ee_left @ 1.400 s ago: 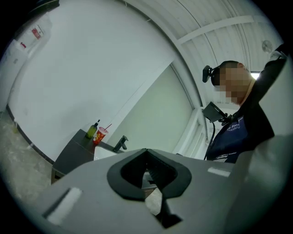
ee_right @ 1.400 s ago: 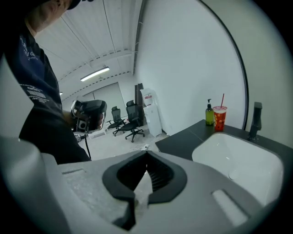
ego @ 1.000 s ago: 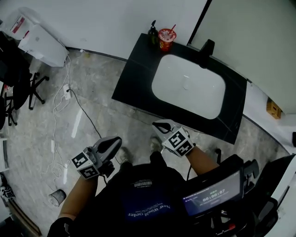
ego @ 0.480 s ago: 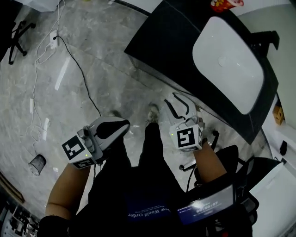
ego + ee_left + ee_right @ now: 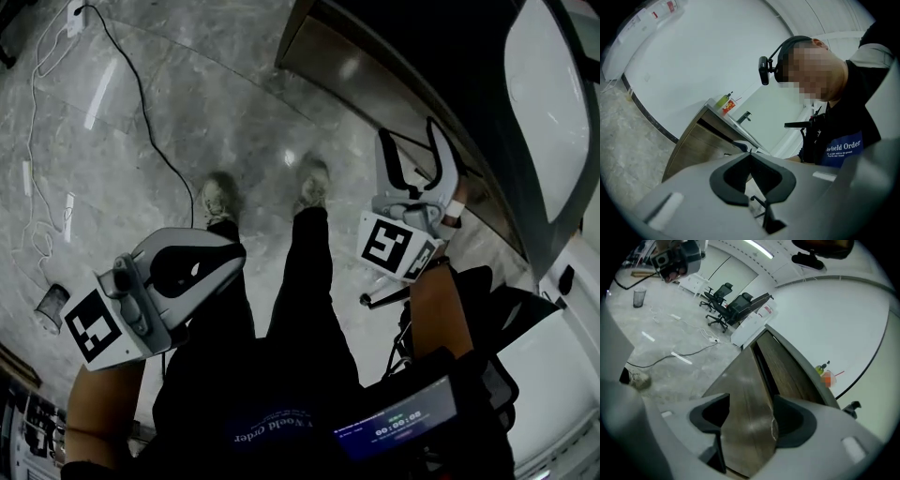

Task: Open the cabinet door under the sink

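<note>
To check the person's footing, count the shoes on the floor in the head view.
2: the left shoe on the grey floor, and the right shoe beside it, nearer the cabinet.

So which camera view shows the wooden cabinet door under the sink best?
The right gripper view: the cabinet door fills the space seen between the jaws of the right gripper, which have just been opening and stand apart. The head view shows only a narrow brown strip of it; the left gripper view shows it small and distant.
</note>
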